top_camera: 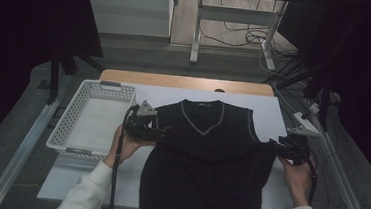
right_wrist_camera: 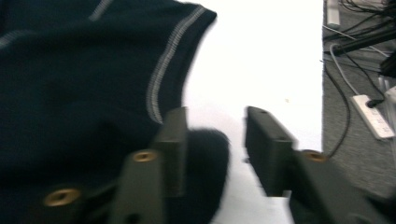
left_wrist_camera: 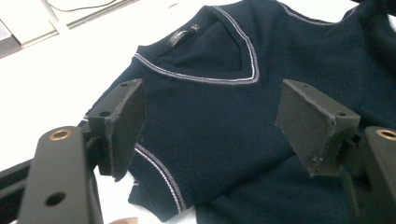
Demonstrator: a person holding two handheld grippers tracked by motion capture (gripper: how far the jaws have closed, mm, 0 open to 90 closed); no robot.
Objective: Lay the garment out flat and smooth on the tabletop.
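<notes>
dark sleeveless v-neck vest [top_camera: 210, 151] lies flat, front up, at the middle of the bench [top_camera: 273, 111], collar toward the far edge, hem hanging over the near edge. left claw [top_camera: 157, 132] sits at the vest's left armhole edge; in the left gripper view its jaws stand wide apart above the chest fabric, gripping nothing. right claw [top_camera: 275, 144] is at the vest's right side edge, jaws apart, a fold of dark fabric between them. white basket [top_camera: 67, 120] sits at the bench's left edge.
</notes>
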